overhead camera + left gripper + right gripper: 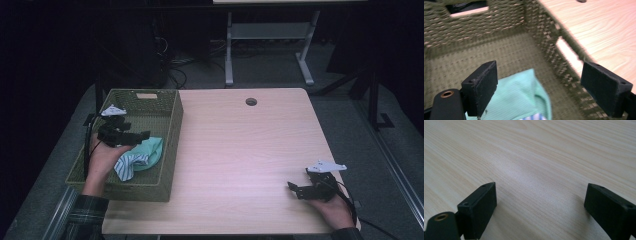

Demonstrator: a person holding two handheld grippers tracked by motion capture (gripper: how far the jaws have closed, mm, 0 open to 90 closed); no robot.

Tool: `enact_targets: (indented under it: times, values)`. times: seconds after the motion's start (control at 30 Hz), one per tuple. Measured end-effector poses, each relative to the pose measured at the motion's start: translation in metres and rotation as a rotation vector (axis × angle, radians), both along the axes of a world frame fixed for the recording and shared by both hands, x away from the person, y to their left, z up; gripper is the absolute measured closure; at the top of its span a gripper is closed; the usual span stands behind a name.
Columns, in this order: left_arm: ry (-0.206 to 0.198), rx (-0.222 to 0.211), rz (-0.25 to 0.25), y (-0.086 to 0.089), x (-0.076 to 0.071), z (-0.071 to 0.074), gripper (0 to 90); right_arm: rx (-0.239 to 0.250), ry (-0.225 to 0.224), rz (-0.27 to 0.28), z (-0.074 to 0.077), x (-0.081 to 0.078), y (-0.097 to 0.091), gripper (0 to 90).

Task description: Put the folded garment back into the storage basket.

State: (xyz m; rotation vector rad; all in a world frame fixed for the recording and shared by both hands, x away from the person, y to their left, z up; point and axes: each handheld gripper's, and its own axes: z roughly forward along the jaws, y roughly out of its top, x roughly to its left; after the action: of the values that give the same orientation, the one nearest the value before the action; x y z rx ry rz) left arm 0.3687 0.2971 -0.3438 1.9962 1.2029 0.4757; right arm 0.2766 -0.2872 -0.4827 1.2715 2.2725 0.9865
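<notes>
1. The left gripper [142, 135] hangs over the woven basket [172, 125], which stands at the left edge of the bench [240, 150], reaching from the far left corner towards the near one.
2. Its jaws stand spread wide with nothing between the pads; in the left gripper view the left gripper [541, 82] looks down into the basket [486, 50], and the pads are clear of the cloth below.
3. A mint-green cloth [152, 152] lies on the basket floor in its near half, towards the right wall, crumpled.
4. A blue-and-white striped cloth [127, 165] lies touching the green one on its near left side; the left gripper view shows the mint-green cloth [521, 97] with a sliver of the stripes at the bottom edge.
5. The right gripper [292, 187] rests low at the near right corner of the bench, well apart from the basket, pointing left.
6. Its jaws are spread wide too; in the right gripper view the right gripper [540, 207] has bare wood [536, 157] between the pads.
</notes>
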Motion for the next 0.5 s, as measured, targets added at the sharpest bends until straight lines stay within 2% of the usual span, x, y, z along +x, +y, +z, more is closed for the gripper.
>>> enact_targets:
  times: [0.23, 0.5]
  values:
    - [-0.017, -0.018, -0.052, -0.025, -0.006, 0.009, 13.4, 0.000, 0.000, 0.001, 0.000, 0.000, 0.000, 10.3]
    - [-0.017, -0.042, -0.116, -0.055, -0.013, 0.015, 13.4, 0.000, 0.000, 0.002, 0.000, 0.000, 0.000, 10.3]
